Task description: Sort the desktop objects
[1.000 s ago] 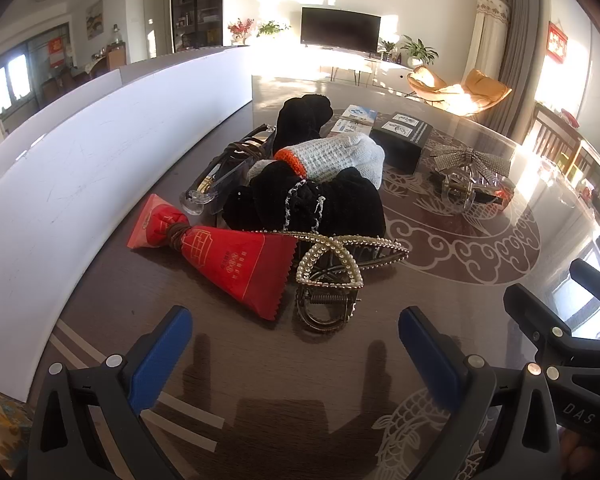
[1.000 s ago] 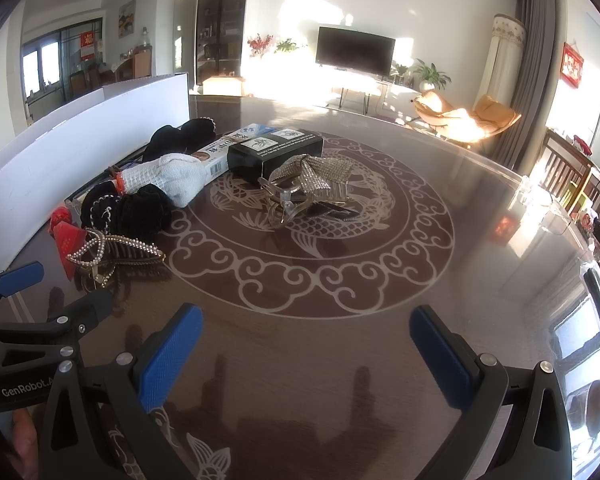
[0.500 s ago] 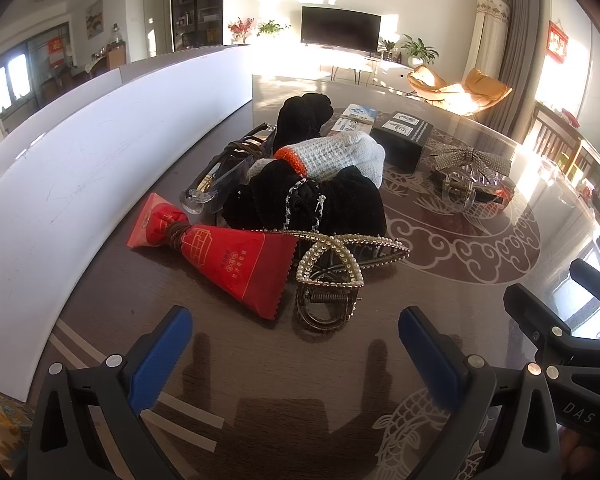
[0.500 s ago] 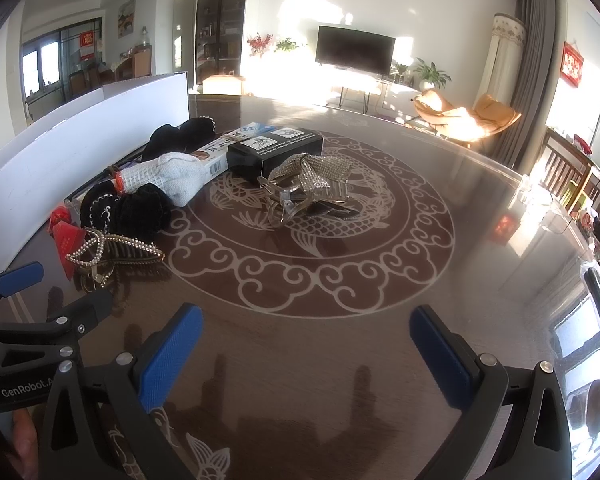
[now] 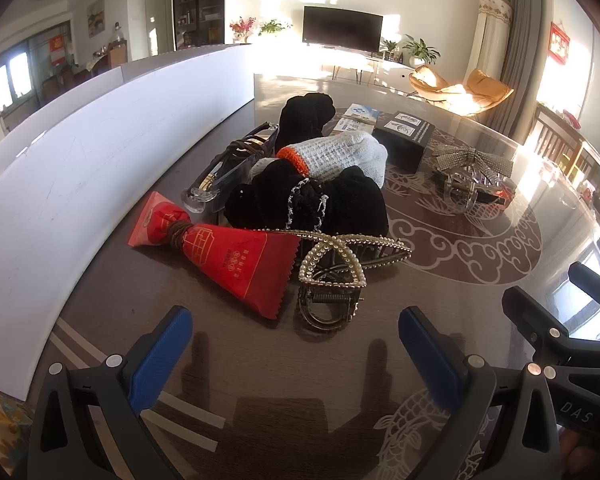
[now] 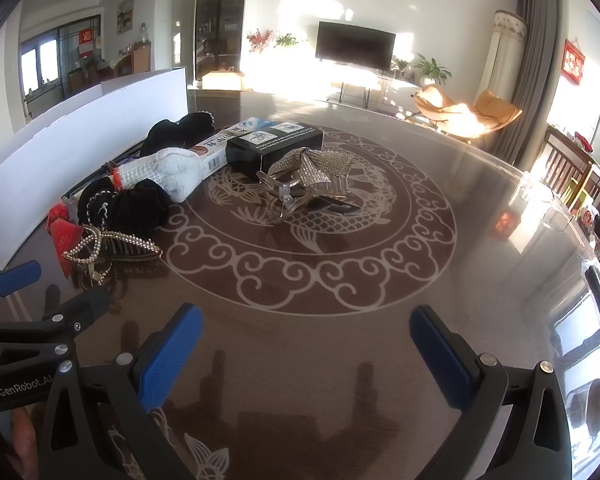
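A white board (image 5: 100,152) walls the left edge of a glossy dark counter (image 5: 480,264) patterned with pale scrollwork. Beside it lies a red foil sachet (image 5: 236,264), its neck tied with cord and its serrated wide end pointing toward the camera. Right of the sachet, touching its edge, rests a pearl-studded metal hair claw (image 5: 336,272), its looped bow on top and its long toothed arm running off to the right. It sits straight ahead of the left gripper (image 5: 296,344), whose blue-padded jaws are spread wide and empty, so this hand seems nearer to it. Behind the claw sprawl black plush scrunchies (image 5: 308,204) and a white knitted glove (image 5: 340,156) with an orange cuff. Further right stand a black carton (image 6: 276,144) and a clear claw with a glittering bow (image 6: 312,176). The right gripper (image 6: 306,348) hovers over bare counter, jaws also released.
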A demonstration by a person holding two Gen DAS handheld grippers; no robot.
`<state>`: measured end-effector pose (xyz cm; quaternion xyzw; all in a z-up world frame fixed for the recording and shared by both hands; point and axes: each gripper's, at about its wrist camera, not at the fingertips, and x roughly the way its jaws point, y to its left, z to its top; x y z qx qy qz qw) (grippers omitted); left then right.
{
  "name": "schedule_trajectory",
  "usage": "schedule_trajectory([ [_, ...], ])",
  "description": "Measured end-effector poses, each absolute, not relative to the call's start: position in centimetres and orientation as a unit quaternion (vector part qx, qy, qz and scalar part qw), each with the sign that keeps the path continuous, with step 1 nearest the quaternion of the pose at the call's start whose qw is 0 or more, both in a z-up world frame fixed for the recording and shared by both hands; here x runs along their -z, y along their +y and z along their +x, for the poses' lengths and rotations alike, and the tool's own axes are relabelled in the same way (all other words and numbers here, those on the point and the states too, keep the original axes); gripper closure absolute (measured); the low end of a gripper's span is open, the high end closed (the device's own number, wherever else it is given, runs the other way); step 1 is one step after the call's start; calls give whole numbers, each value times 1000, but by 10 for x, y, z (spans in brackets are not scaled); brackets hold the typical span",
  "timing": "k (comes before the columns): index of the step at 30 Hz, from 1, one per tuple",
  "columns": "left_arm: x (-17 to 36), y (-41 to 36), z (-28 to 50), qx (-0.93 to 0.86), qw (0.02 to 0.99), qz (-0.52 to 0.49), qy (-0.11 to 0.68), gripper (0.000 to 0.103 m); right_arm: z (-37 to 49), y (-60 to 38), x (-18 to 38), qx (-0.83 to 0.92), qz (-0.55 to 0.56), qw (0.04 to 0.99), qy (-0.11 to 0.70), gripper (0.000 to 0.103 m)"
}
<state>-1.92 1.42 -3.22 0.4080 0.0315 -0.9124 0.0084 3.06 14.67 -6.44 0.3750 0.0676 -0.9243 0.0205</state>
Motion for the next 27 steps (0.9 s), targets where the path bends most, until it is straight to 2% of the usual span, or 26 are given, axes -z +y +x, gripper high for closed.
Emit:
schedule_trajectory([
  [27, 32, 14, -19, 912, 9, 408, 31, 0, 26, 148, 68, 918, 390, 19, 62, 0],
])
